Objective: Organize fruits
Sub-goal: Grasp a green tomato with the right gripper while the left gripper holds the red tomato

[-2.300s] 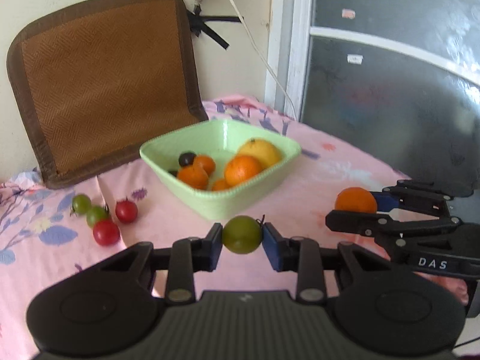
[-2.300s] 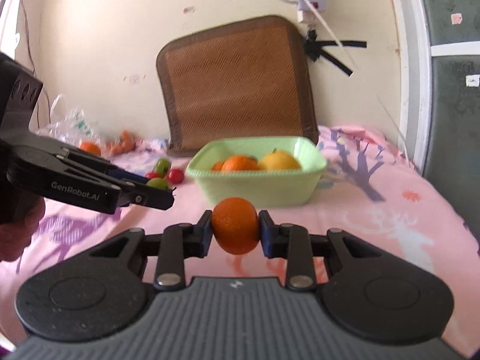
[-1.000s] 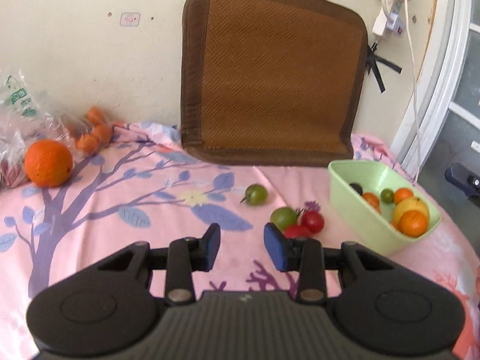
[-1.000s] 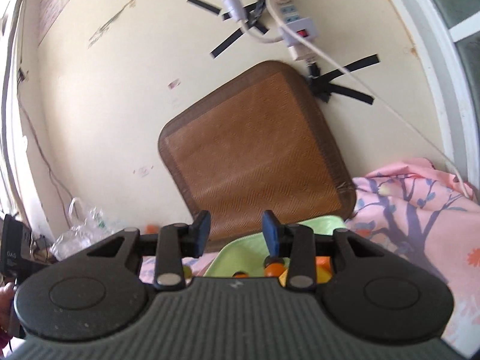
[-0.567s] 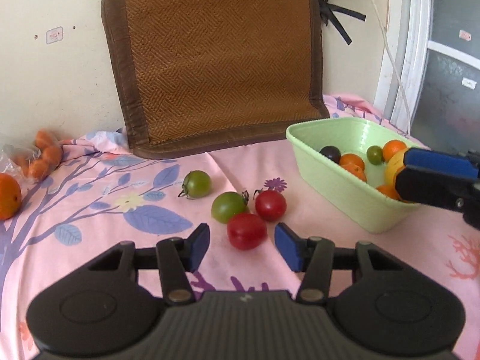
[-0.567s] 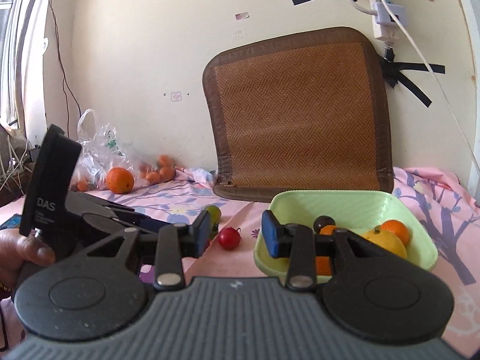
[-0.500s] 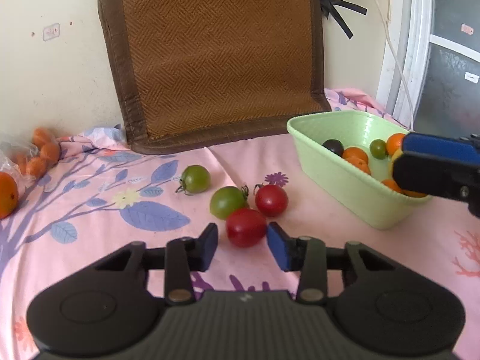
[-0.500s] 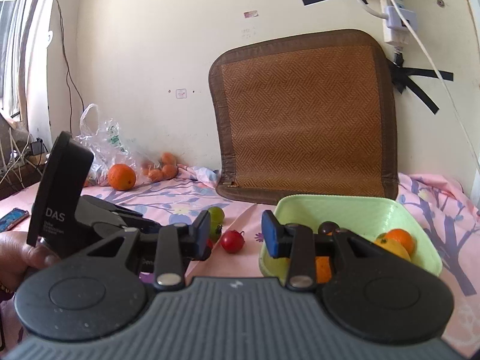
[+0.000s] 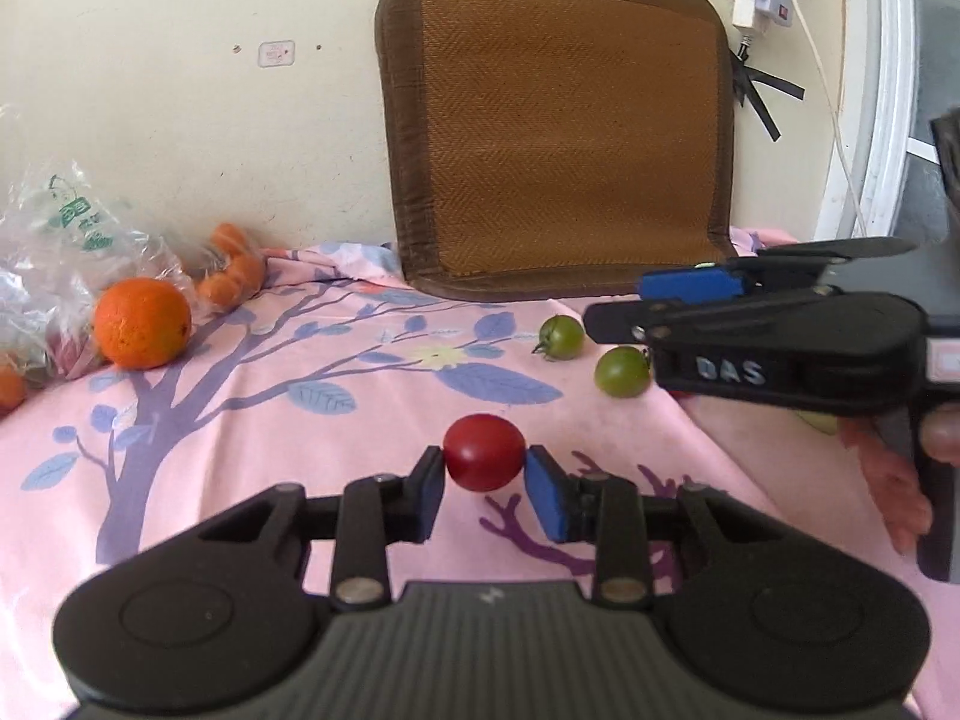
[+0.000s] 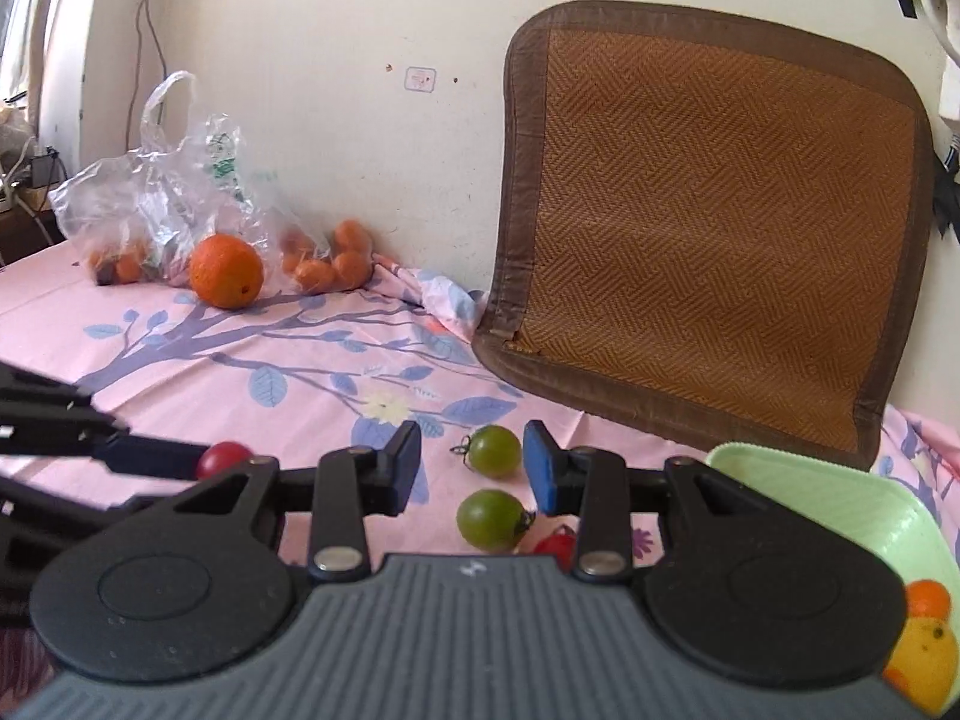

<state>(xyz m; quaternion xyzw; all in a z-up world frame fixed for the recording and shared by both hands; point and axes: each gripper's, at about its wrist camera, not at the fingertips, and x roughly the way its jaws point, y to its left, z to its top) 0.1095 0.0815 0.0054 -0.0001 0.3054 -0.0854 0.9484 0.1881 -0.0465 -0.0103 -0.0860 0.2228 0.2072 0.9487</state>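
- Your left gripper [image 9: 483, 483] is level and low over the pink tree-print tablecloth [image 9: 252, 420], its blue-padded jaws closed on a round red cherry tomato [image 9: 483, 459], pressing both of its sides.
- From the right wrist view, that same tomato [image 10: 223, 458] shows only as a red cap at the tip of the left gripper's black fingers, which enter from the left edge.
- Your right gripper [image 10: 471, 468] is empty, jaws wide apart, pointing toward the wall with a slight downward tilt.
- Between its pads you see the farther round green tomato [image 10: 493, 450]; the nearer green tomato [image 10: 492, 519] lies just under the jaw line. Neither touches a pad.
- In the left wrist view the right gripper [image 9: 612, 312] crosses side-on from the right above both green tomatoes [image 9: 561, 336] [image 9: 623, 372]. Your hand [image 9: 939, 438] on it is mostly cut off.
- A second small red tomato [image 10: 555, 540] is half hidden behind the right gripper's finger linkage.
- The pale green square plastic bowl [image 10: 828, 498] sits at the lower right, partly covered by the gripper body; only a small orange [image 10: 927, 600] and a yellow fruit [image 10: 921, 660] inside show.
- A large orange [image 10: 226, 270] rests far left, beside a clear plastic bag [image 10: 150, 192] whose contents are blurred.
- A brown woven mat [image 9: 558, 132] leans upright against the wall.
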